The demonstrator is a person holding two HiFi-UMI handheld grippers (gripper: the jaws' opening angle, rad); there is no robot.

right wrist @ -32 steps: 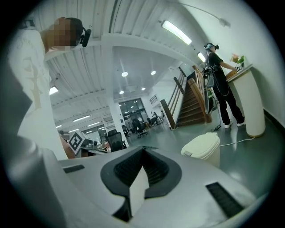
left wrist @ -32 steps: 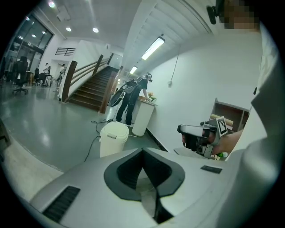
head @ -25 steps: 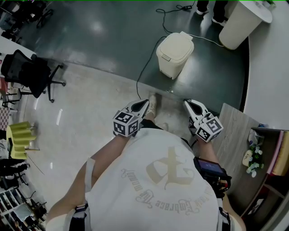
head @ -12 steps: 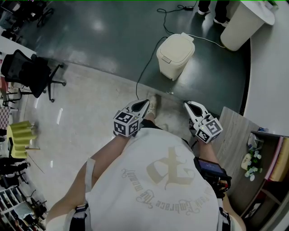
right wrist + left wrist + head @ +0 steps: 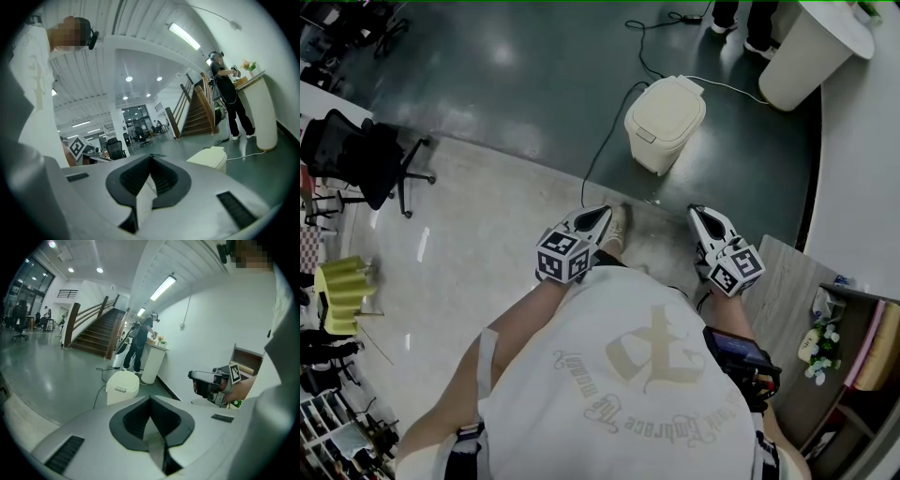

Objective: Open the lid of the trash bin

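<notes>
The left gripper (image 5: 598, 217) is pointing forward, its jaws pressed together on nothing. The bin (image 5: 666, 111) is standing ahead on the dark floor (image 5: 516, 84), near that floor's near edge, with its lid (image 5: 673, 92) lying closed (so, by my reading, the whole task is waiting to be done). The right gripper (image 5: 701, 221) is likewise pointing forward, jaws together and empty, well apart from the bin.

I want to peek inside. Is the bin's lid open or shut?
Shut. The lid lies flat on the bin, with no gap showing. The left gripper and right gripper are not touching it.
</notes>
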